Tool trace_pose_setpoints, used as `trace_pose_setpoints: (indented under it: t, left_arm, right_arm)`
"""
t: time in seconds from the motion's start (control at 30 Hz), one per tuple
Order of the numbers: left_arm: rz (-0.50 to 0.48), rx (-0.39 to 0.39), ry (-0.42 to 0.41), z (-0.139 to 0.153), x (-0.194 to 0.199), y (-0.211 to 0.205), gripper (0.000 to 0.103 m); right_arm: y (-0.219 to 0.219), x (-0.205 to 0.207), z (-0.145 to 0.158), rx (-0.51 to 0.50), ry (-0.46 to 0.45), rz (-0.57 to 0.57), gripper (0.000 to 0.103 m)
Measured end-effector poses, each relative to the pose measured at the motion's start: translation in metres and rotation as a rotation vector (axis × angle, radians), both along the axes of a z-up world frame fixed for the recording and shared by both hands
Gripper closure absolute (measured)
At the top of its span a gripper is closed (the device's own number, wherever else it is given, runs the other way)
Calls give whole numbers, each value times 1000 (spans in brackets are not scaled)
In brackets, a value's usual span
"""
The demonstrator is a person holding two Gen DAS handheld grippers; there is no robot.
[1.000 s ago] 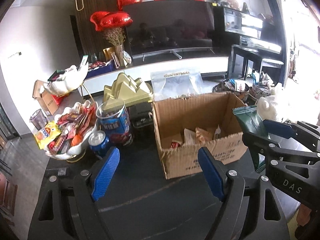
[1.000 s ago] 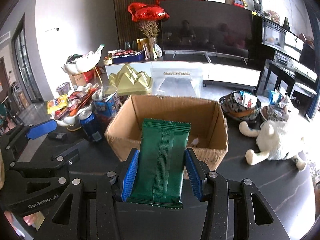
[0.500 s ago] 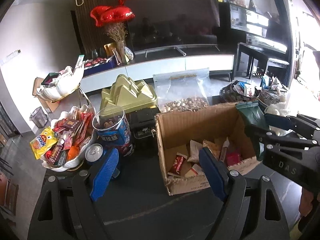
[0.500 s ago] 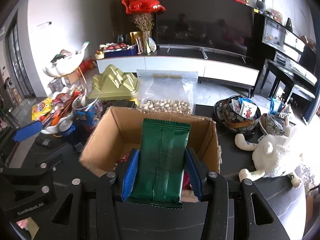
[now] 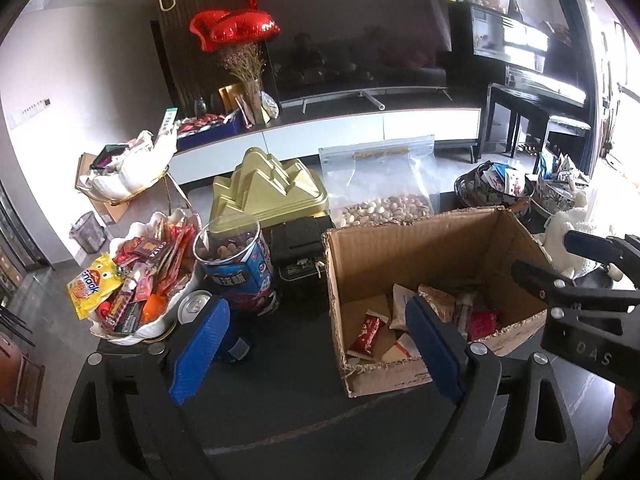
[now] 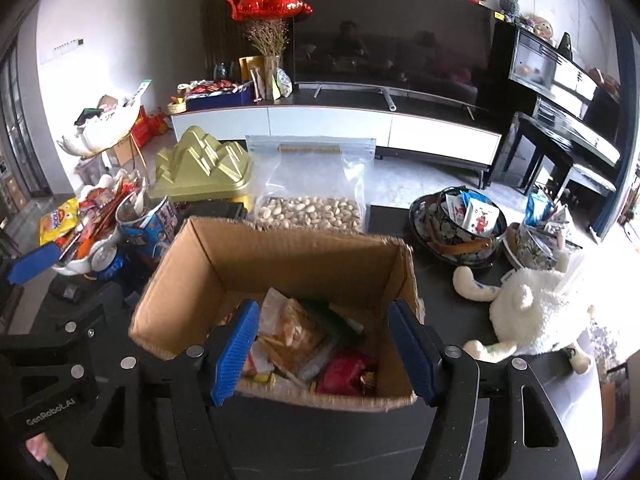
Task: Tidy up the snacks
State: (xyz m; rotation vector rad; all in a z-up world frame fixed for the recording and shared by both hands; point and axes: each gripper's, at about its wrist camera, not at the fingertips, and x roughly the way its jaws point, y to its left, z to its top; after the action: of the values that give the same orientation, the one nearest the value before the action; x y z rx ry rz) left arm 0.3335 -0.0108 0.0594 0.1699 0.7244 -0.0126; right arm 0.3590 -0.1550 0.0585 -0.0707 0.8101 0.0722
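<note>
An open cardboard box (image 6: 280,264) stands on the dark table with several snack packets inside. A dark green packet (image 6: 340,318) lies among them, free of any grip. My right gripper (image 6: 324,344) hangs over the box's near edge, its jaws opening and the blue pads clear of everything. It also shows at the right edge of the left wrist view, beside the box (image 5: 420,256). My left gripper (image 5: 316,344) hovers just left of the box's near corner, its jaws opening with nothing between them.
Left of the box stand a white bowl heaped with snacks (image 5: 132,292), a drink can (image 5: 192,308), a blue tub (image 5: 236,264) and a gold tin (image 5: 268,192). Behind it stands a bag of pistachios (image 6: 308,204). Patterned bowls (image 6: 456,224) and a white plush toy (image 6: 532,308) are to the right.
The right gripper carried the green packet forward over the box, then opened; the packet now lies inside. The left gripper spread a little wider and drew nearer the box.
</note>
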Motion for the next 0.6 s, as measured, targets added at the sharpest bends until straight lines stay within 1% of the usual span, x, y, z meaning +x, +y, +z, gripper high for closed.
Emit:
trace_pose_setpoints:
  t: [0.03, 0.07, 0.27, 0.37, 0.43, 0.6]
  left_arm:
    - [1, 4, -5, 1, -4, -1, 11]
    - [0, 7, -10, 3, -7, -1, 10]
    - [1, 9, -41, 12, -34, -3, 4]
    - [2, 10, -68, 17, -53, -3, 2]
    - [8, 11, -90, 20, -63, -3, 0]
    - [12, 14, -146, 25, -99, -2, 0]
  right_arm:
    - [-1, -4, 0, 1, -3, -8, 27]
    - [-3, -8, 1, 2, -6, -12, 27]
    - [-10, -35, 4, 24, -11, -25, 27]
    - [-12, -55, 7, 35, -29, -25, 23]
    - [-14, -66, 9, 37, -44, -29, 22]
    - [-18, -98, 17, 36, -93, -40, 20]
